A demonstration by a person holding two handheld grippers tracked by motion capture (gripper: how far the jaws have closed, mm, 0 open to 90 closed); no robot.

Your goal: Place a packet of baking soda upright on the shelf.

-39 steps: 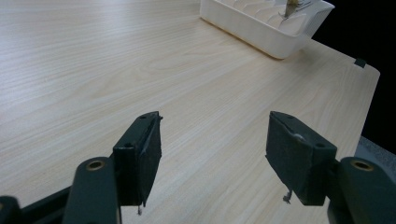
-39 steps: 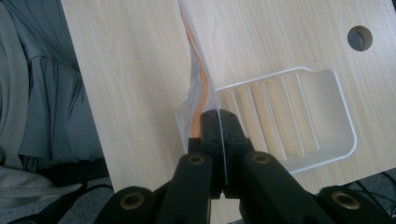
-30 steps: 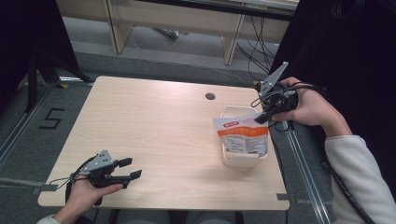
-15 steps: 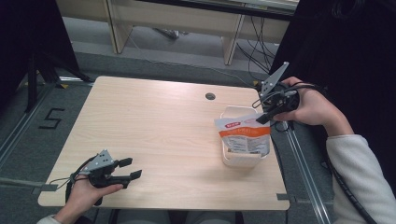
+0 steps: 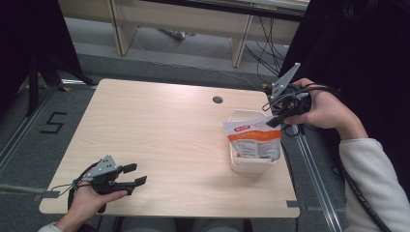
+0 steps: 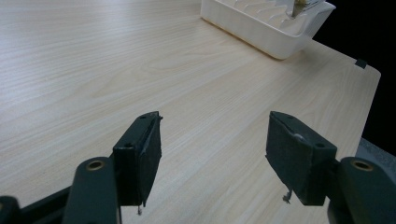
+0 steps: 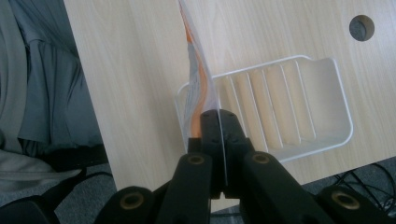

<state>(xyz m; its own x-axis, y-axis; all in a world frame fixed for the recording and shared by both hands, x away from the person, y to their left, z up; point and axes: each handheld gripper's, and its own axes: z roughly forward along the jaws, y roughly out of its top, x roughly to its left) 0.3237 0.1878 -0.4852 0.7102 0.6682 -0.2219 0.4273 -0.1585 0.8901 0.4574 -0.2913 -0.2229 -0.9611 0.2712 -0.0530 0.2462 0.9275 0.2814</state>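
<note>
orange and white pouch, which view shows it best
The high view: the pouch faces the camera, its orange band and label visible, standing in the white tray with its top corner pinched by the right gripper. The right gripper view shows it edge-on. The left gripper view catches a scrap above the tray.

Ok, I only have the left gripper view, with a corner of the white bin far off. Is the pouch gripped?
Observer: Yes. The right tongs are shut on the top edge of the pouch.
Operator: Is it in the bin?
Observer: Its lower end appears to hang inside one end of the bin. The ribbed floor beside it is bare.
Operator: Which way is the pouch turned?
Observer: In the high view, its orange and white face is toward the person.
Operator: Where are my tongs from above?
Observer: The left tongs are open at the near left corner of the table, well away from the bin.
</note>
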